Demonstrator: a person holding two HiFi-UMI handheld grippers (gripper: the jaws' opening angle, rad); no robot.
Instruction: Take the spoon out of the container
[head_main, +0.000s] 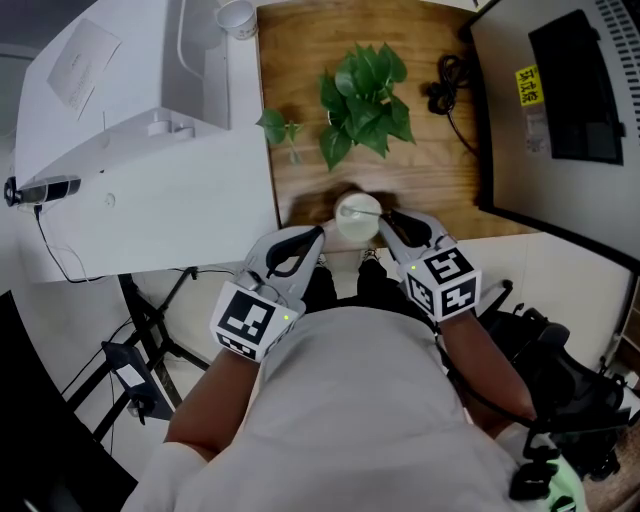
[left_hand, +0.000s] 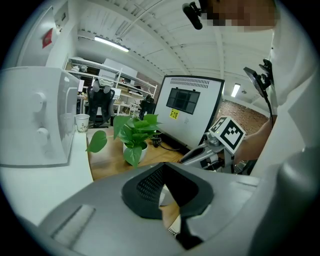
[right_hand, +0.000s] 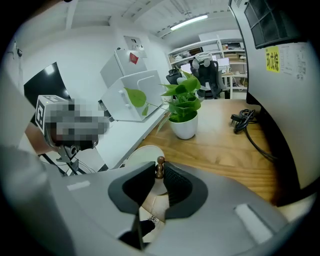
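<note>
One wooden table (head_main: 300, 150) lies below you. Your left gripper (head_main: 318, 236) hangs at its near edge, jaws together on nothing. Your right gripper (head_main: 386, 216) has its jaws narrowed onto a thin handle. The white container (head_main: 357, 217) sits between both grippers at the table's edge. The spoon (right_hand: 159, 164) stands in it, its brown knobbed handle pinched.
</note>
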